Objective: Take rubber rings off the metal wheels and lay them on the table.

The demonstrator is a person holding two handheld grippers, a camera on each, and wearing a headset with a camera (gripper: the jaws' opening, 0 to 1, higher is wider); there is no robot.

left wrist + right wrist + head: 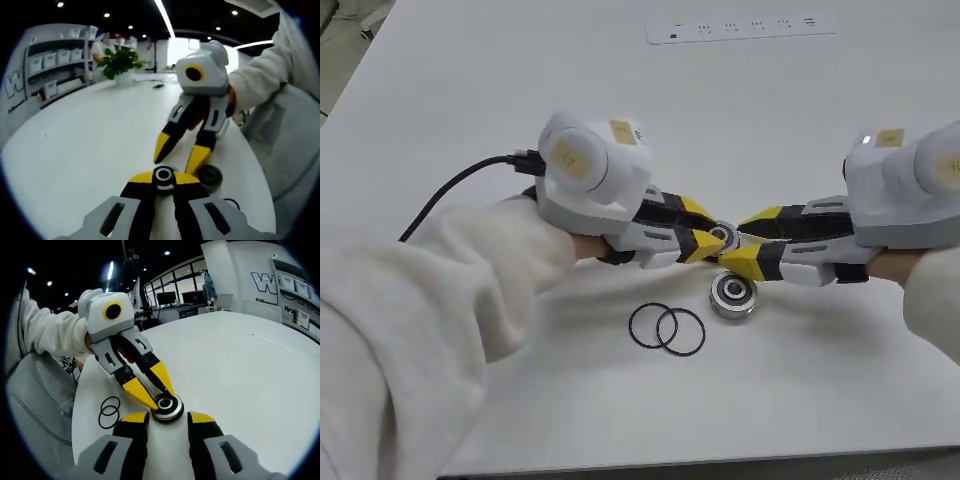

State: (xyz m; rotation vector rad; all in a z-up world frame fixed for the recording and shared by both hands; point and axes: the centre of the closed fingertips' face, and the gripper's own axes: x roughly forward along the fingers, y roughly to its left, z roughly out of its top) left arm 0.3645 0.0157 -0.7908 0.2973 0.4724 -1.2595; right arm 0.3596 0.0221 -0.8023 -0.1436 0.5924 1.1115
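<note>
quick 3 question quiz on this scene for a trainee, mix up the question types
1. How many rubber rings lie on the table?
2. True or false: the right gripper is shut on a wheel.
3. Where is the wheel that no gripper holds?
A) flat on the table, beside the rings
B) clamped in the right gripper
C) stacked on top of the rings

Key
1. Two, overlapping each other.
2. False. Its jaws stand open; the left gripper is the one shut on a wheel.
3. A. The loose wheel lies flat just right of the rings.
</note>
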